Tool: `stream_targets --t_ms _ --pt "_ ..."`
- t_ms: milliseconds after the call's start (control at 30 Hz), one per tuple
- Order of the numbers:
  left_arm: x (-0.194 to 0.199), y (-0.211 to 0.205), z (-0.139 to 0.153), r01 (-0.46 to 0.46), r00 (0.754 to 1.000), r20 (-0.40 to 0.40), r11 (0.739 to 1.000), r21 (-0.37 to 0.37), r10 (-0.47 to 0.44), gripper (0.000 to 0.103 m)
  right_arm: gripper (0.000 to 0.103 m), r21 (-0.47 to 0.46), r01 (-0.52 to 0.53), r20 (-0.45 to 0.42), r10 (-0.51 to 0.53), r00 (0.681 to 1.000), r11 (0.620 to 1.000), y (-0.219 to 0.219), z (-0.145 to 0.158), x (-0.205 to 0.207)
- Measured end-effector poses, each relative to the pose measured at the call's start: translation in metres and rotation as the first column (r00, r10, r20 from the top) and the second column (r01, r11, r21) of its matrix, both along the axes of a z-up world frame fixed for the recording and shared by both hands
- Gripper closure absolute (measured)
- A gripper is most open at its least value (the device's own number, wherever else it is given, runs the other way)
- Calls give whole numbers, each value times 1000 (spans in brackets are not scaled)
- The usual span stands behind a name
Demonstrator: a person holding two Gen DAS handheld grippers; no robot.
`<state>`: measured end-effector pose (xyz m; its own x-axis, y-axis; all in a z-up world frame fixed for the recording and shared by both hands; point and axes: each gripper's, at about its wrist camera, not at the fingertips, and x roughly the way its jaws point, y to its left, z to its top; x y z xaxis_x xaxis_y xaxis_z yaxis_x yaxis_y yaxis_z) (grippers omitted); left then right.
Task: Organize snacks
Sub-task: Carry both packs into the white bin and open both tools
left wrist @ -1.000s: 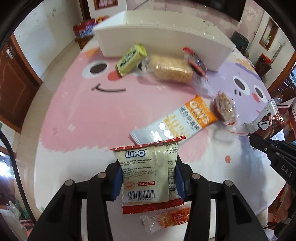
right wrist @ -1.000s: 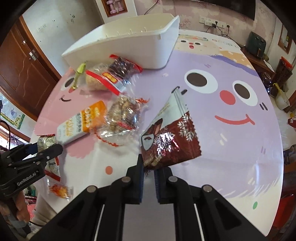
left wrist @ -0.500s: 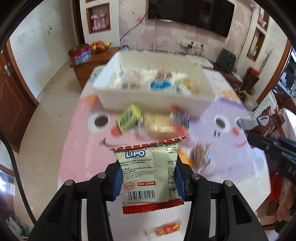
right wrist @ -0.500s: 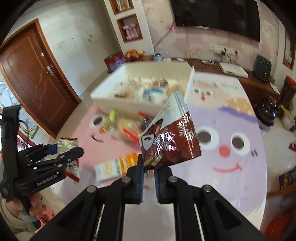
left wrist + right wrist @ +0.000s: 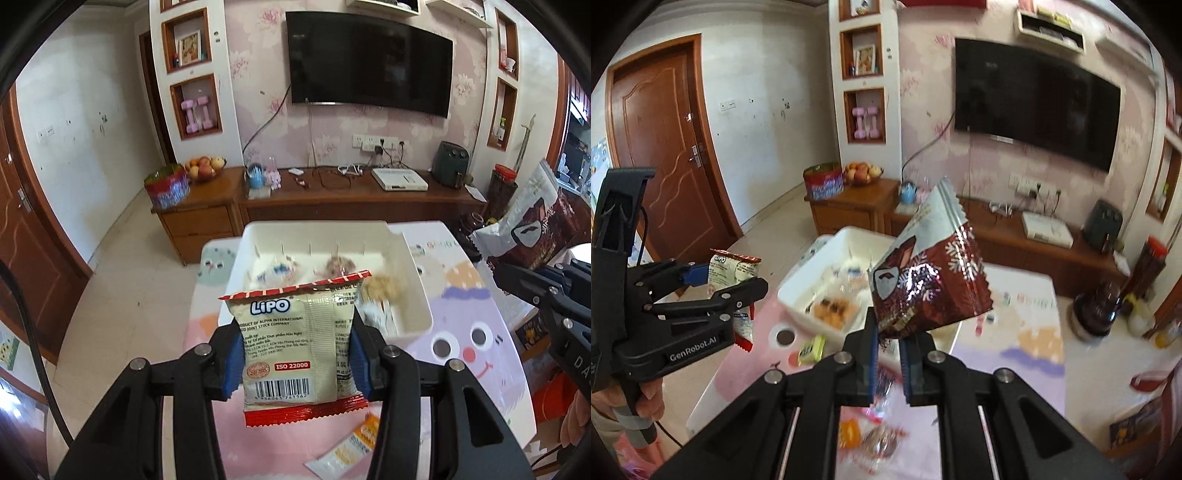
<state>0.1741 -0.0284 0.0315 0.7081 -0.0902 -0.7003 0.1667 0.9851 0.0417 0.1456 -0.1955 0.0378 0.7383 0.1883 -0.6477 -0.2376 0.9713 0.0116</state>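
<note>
The left gripper [image 5: 295,363] has its jaws clenched on the two side edges of the Lipo packet [image 5: 297,341], which stands upright, long axis vertical, red crimped ends top and bottom, printed back toward the camera. The right gripper [image 5: 888,363] has its jaws pinched tight on the bottom corner of the brown snack bag [image 5: 929,275]; the bag tilts, long axis running up and slightly left. Both packets hang in the air above the bench [image 5: 491,314]. Beyond them sits the white bin [image 5: 417,291] holding snacks. An orange sachet [image 5: 351,448] lies on the bench below.
</note>
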Motion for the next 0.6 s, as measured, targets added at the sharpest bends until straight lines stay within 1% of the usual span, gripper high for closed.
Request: stream_targets --t_ms 133,233,367,500,600 --pt "20 -1 10 -11 1000 22 1000 15 11 57 93 -34 2 40 -1 999 999 11 12 16" --pt "41 -1 12 -32 999 34 999 24 31 57 93 -34 17 58 -15 998 999 15 18 31" --pt "73 -3 12 -55 998 42 998 32 53 57 93 -10 40 56 -40 998 999 16 23 57" --pt "100 -8 10 -74 996 46 996 41 72 57 93 23 61 43 -62 997 998 13 23 77" --pt "118 -13 5 -80 996 37 996 39 79 57 93 24 78 42 -79 996 997 12 20 91"
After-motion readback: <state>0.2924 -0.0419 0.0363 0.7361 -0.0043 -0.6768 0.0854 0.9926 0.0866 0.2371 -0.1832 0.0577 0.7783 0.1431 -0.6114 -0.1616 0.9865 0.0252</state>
